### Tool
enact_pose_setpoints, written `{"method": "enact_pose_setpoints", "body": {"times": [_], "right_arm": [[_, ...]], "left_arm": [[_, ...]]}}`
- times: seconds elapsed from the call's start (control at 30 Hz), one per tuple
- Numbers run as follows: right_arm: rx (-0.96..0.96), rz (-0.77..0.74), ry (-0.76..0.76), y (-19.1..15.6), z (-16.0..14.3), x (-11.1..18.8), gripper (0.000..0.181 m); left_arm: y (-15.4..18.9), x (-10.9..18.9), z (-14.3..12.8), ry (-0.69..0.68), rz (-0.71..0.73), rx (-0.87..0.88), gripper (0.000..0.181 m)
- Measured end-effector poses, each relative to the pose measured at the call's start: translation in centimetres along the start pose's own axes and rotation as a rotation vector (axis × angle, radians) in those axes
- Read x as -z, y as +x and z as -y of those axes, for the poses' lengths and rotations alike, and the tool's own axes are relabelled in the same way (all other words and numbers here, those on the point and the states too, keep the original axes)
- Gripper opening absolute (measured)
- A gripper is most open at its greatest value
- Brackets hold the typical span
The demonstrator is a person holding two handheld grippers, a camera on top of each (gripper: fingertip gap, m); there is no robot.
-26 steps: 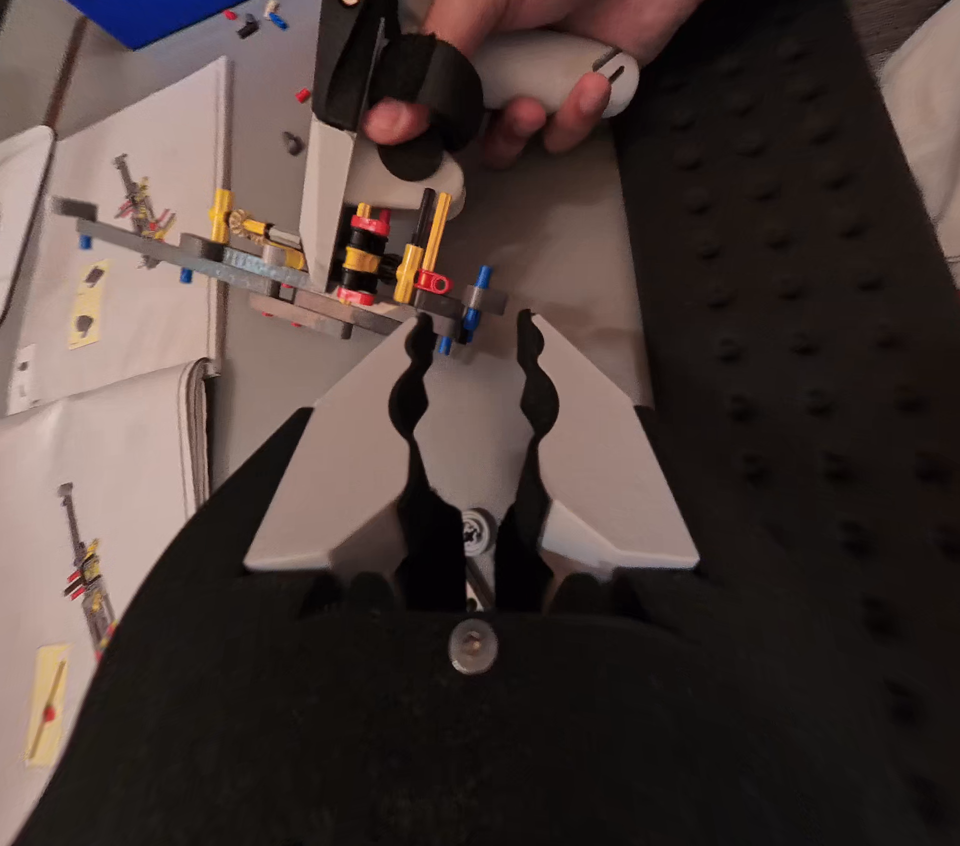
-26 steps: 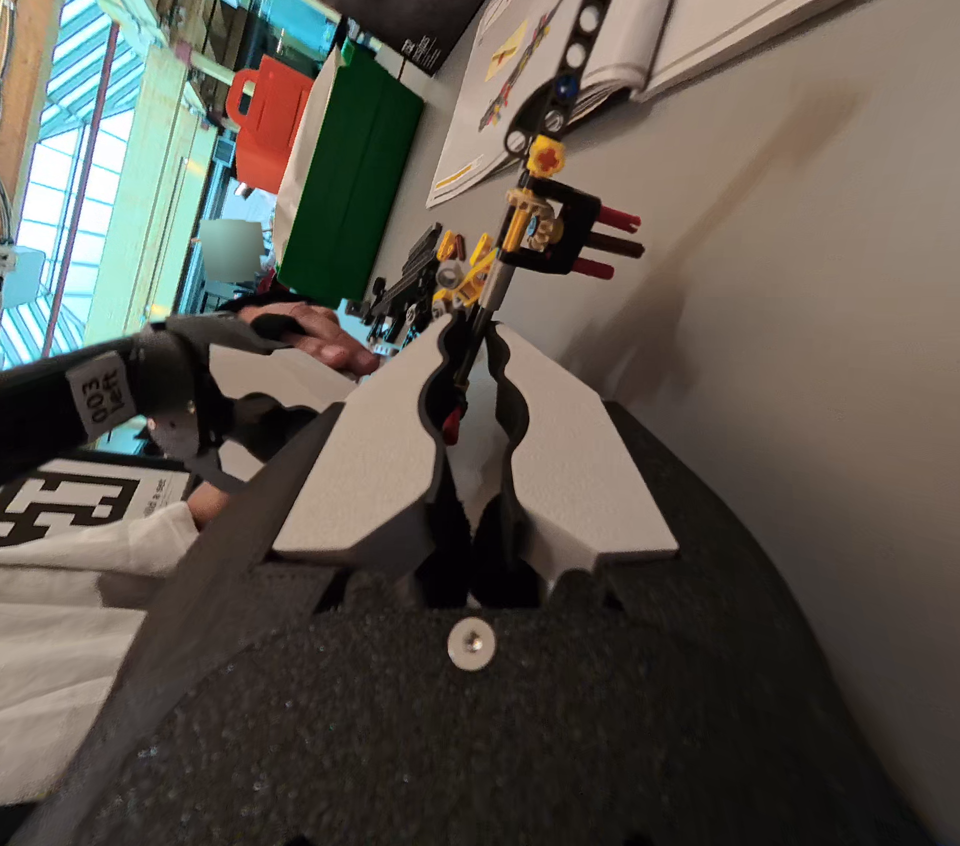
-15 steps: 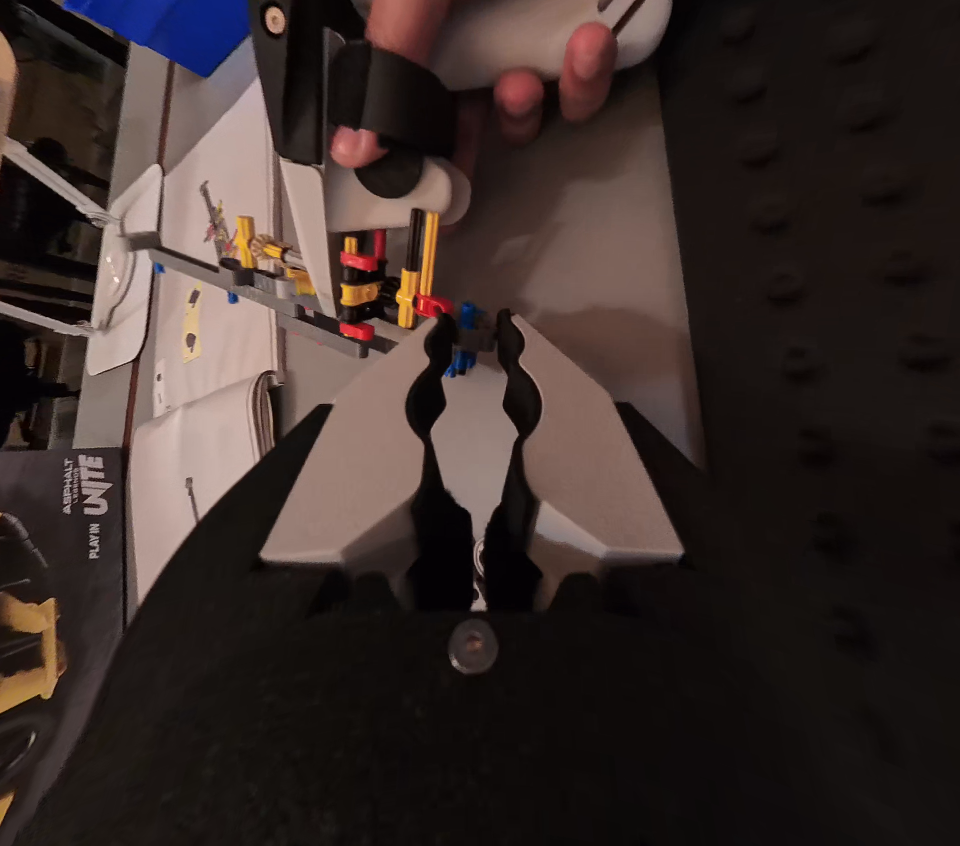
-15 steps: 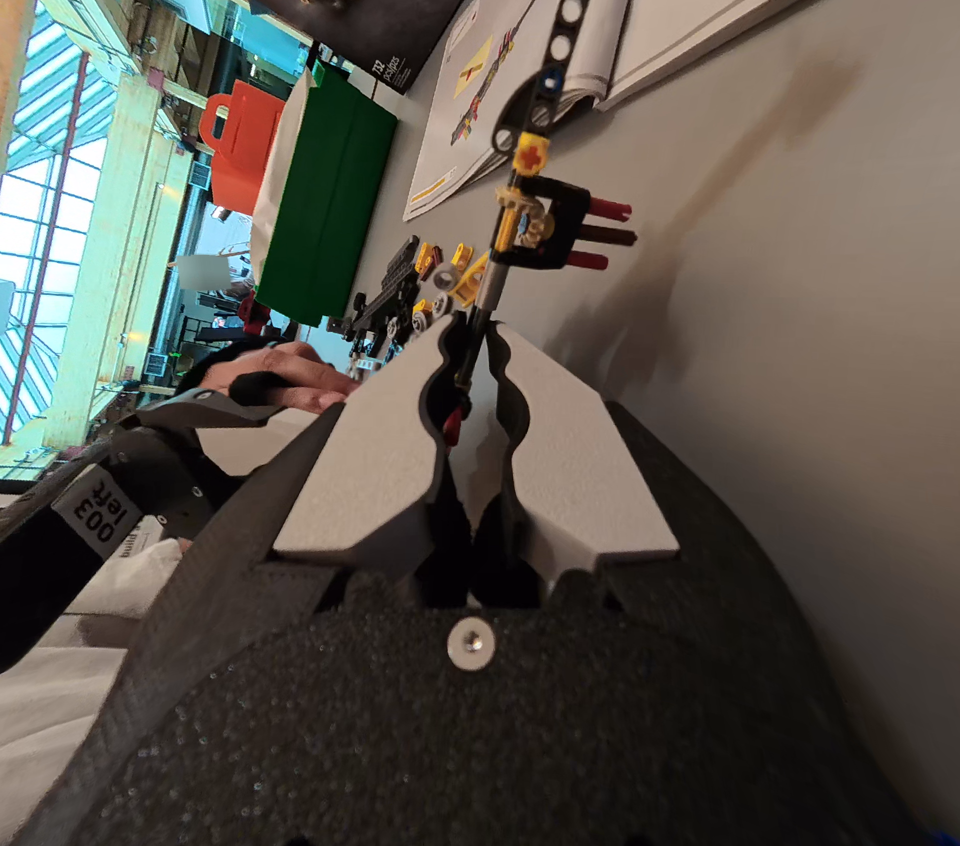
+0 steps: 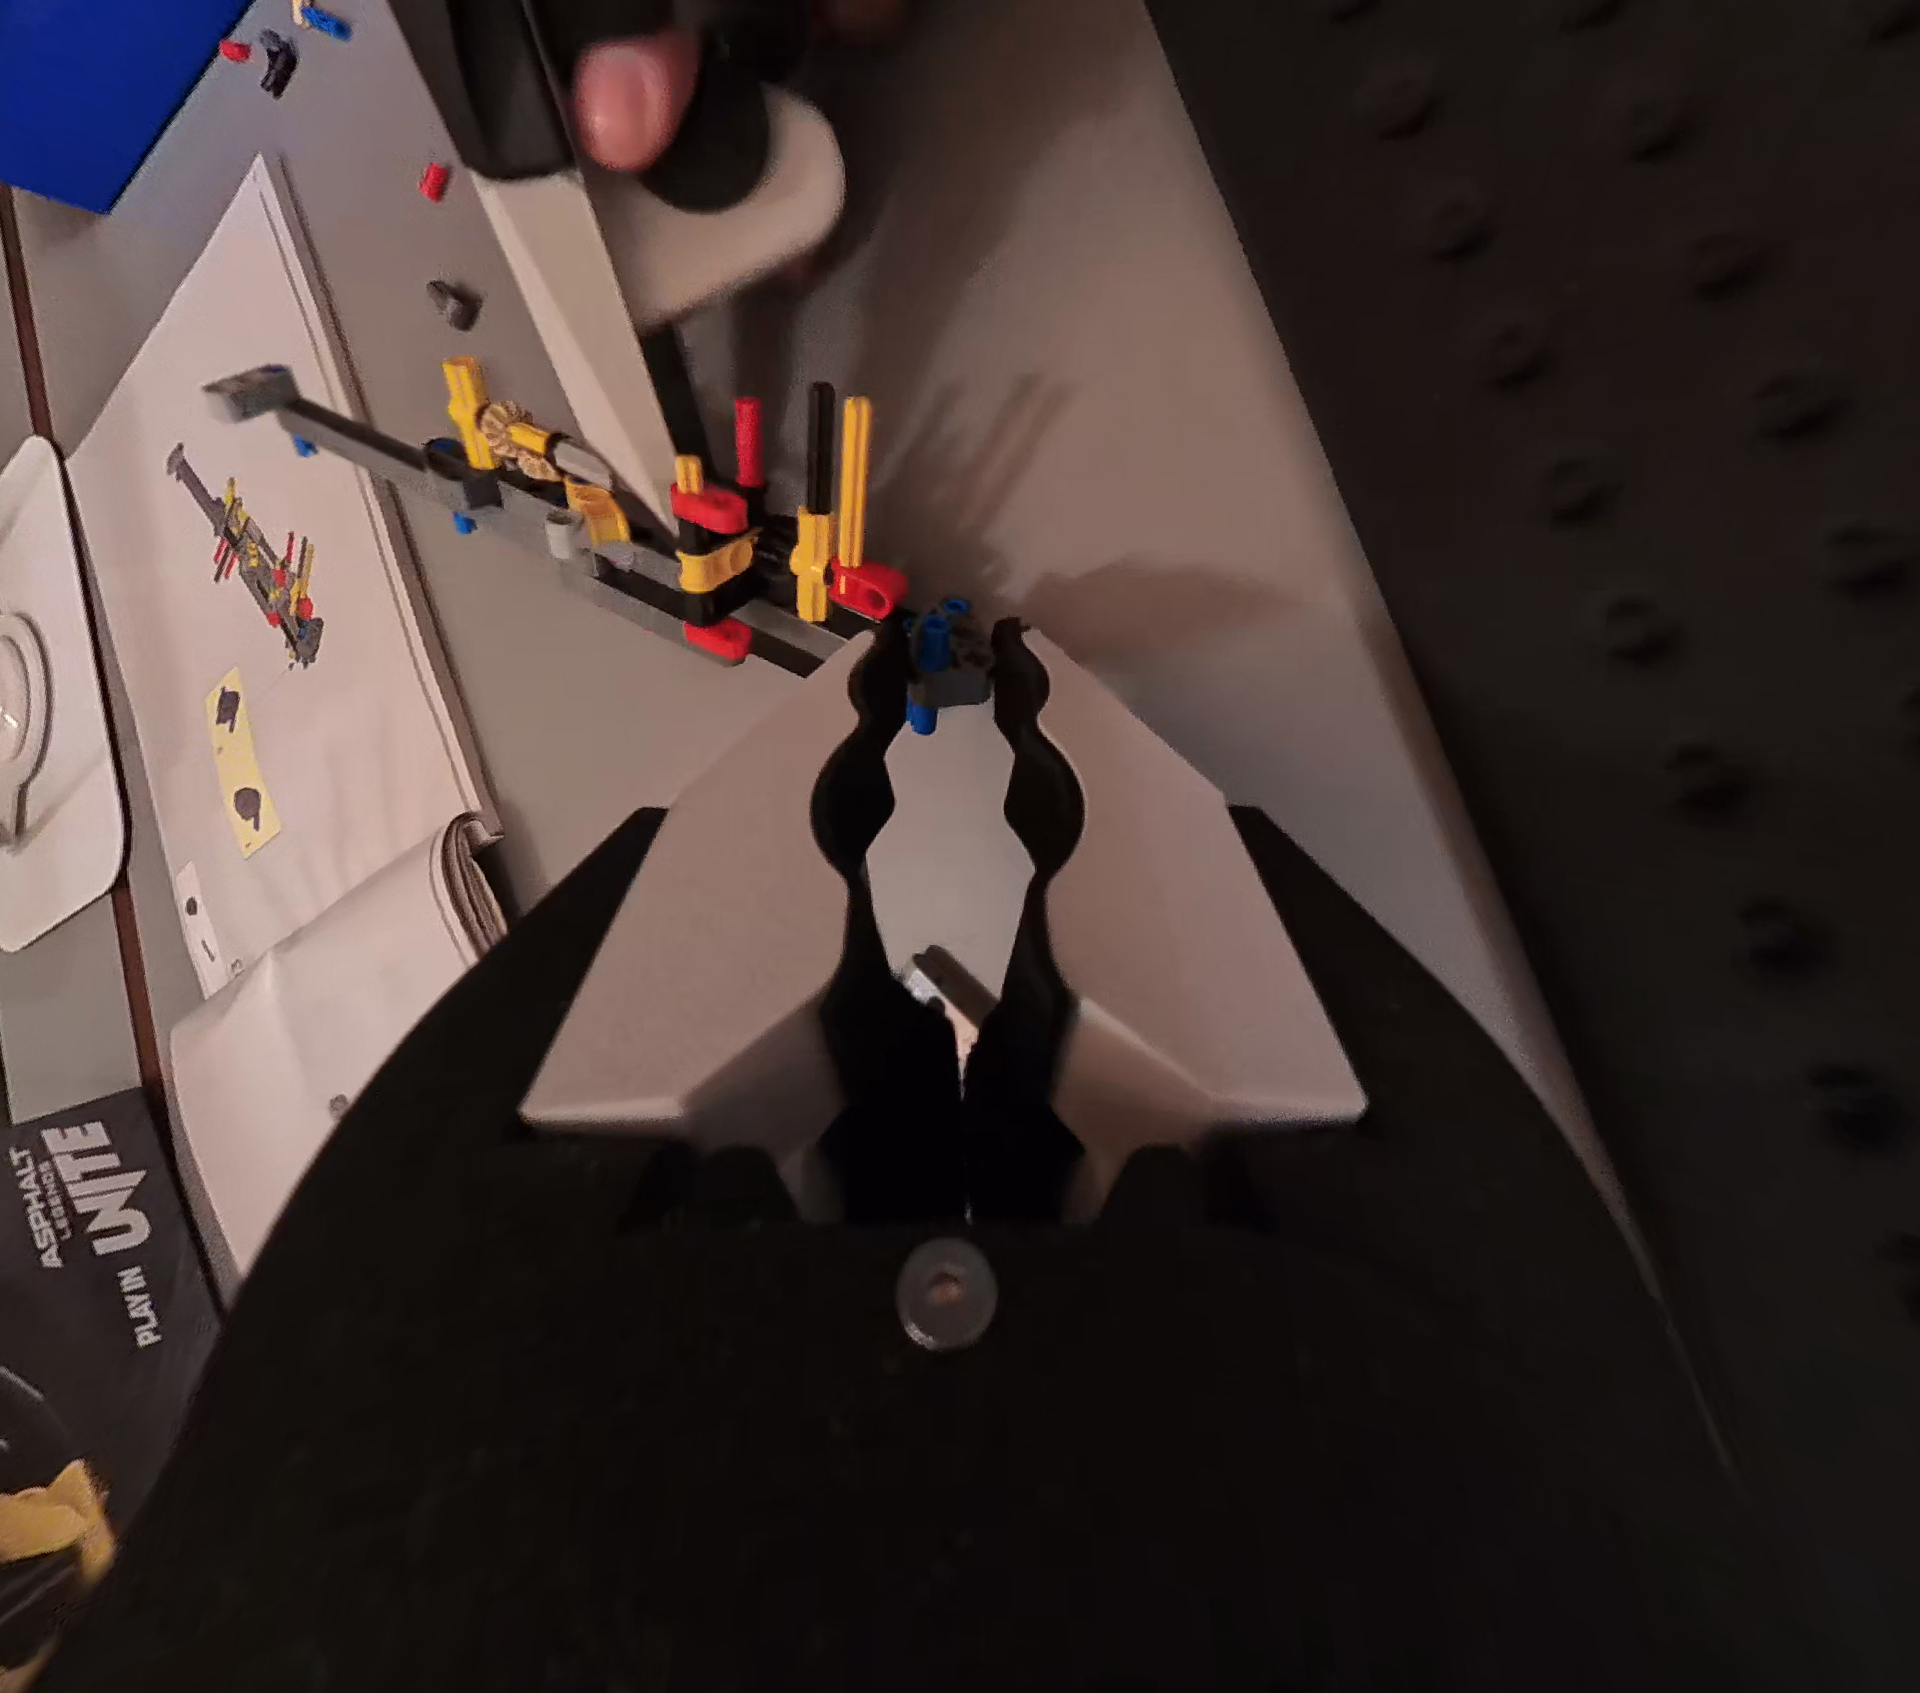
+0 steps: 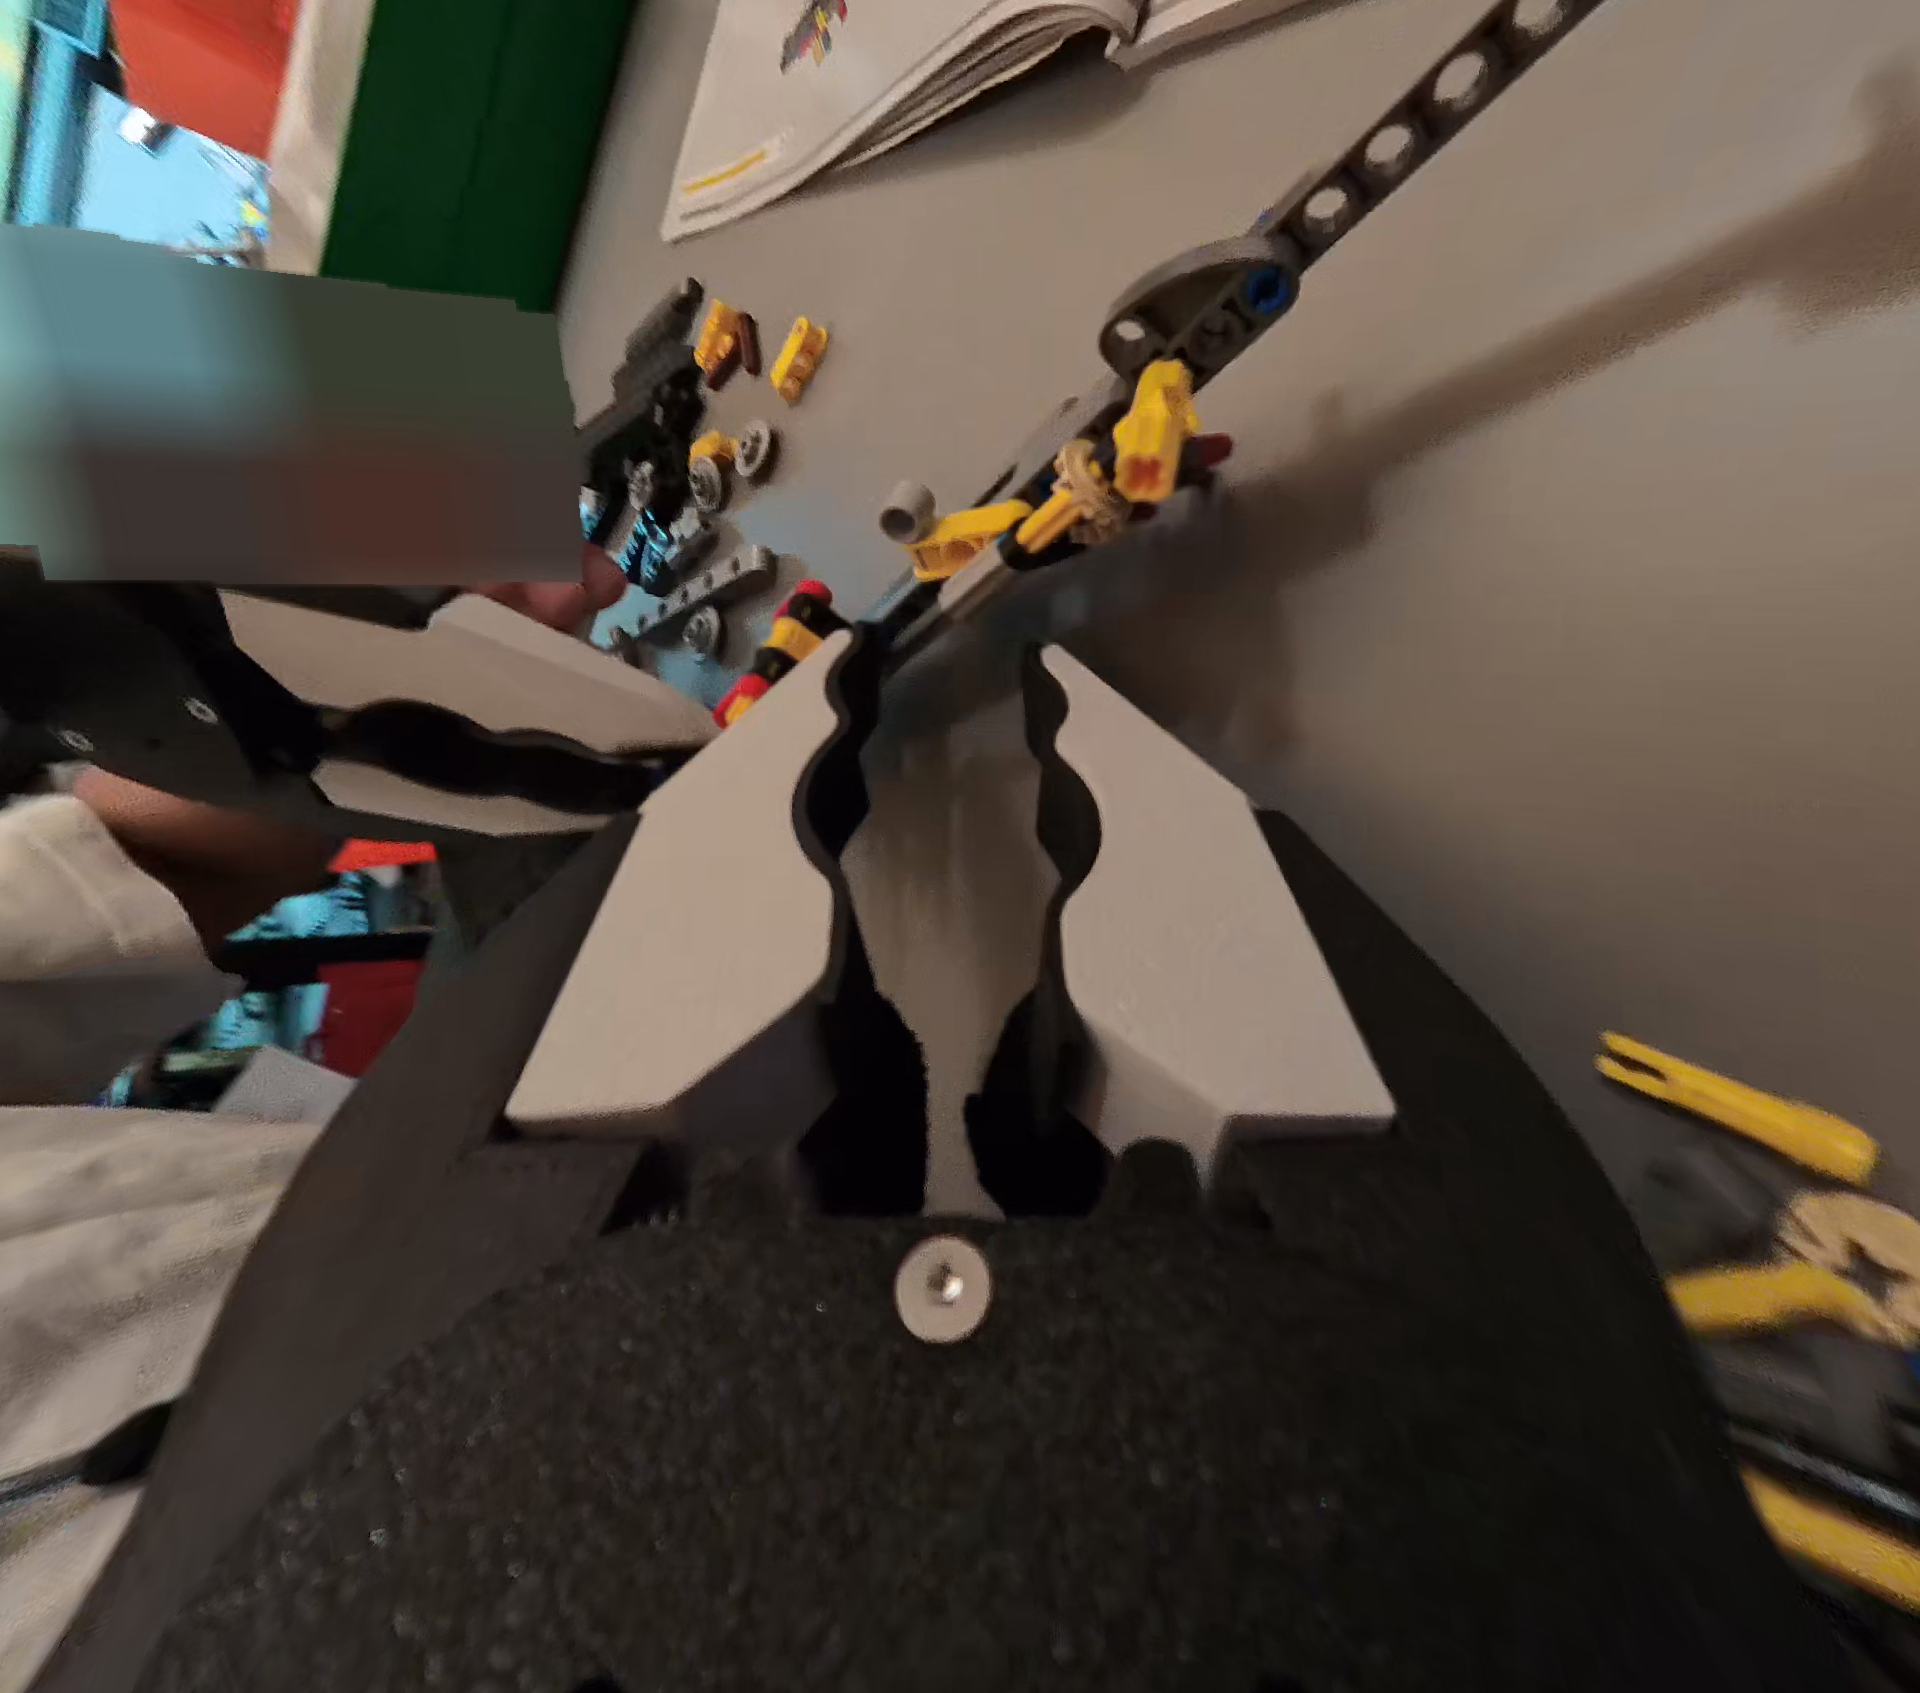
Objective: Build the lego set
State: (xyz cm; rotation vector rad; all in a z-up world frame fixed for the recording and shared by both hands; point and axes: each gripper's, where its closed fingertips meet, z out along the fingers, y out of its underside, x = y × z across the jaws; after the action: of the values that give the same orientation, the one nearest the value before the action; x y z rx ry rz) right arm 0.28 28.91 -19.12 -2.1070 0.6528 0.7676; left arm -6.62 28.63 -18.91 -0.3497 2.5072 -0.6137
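Left gripper [image 5: 943, 656]: my grey fingers pinch the small dark grey block with blue pins [image 5: 943, 669] at the near end of the assembly.
Right gripper [image 6: 940, 667]: my fingers stand apart, gripping nothing, tips just beside the assembly.
Assembly: long grey lego beam with yellow, red and black parts [image 5: 665, 542], over the grey table [image 5: 1091, 355], near the open instruction booklet [image 5: 260, 604].

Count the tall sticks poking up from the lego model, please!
3 on the lego model, in a row: the red stick, the black stick, and the yellow stick nearest the left gripper. More may be hidden.
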Motion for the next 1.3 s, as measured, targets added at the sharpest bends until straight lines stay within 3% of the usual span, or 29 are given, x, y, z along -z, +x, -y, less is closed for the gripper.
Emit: {"method": "enact_pose_setpoints", "body": {"times": [0.2,0.37,0.53,0.83,0.97,1.07,1.17,1.23,1.3], "right_arm": [[0.114,-0.070,-0.034,0.8,-0.7,3.9,0.033],[0.259,-0.125,0.144,2.3,3.1,6.7,0.031],[0.342,-0.149,0.389,3.5,7.5,7.6,0.030],[0.384,-0.132,0.523,2.9,8.0,9.4,0.026],[0.352,-0.102,0.520,3.0,8.1,9.3,0.027],[0.359,-0.138,0.544,3.4,8.4,9.8,0.027],[0.369,-0.287,0.558,5.2,8.7,10.7,0.028],[0.434,-0.408,0.552,6.1,8.9,11.3,0.031],[0.490,-0.477,0.548,6.2,8.9,11.4,0.031]], "left_arm": [[0.0,0.3,-0.5,-0.009,-0.030,-0.081,0.015],[-0.1,0.6,-1.2,-0.079,-0.085,-0.265,0.015],[-0.3,0.7,-1.6,-0.189,-0.177,-0.403,0.015],[-0.6,0.2,-2.5,-0.308,-0.160,-0.447,0.021],[-0.9,0.4,-2.3,-0.300,-0.133,-0.371,0.031],[-1.7,1.7,-0.9,-0.204,-0.086,-0.216,0.035],[-3.7,3.4,0.8,-0.021,-0.021,0.045,0.034],[-7.5,4.3,1.0,0.101,0.117,0.298,0.034],[-10.2,4.6,0.7,0.209,0.149,0.555,0.042]]}}
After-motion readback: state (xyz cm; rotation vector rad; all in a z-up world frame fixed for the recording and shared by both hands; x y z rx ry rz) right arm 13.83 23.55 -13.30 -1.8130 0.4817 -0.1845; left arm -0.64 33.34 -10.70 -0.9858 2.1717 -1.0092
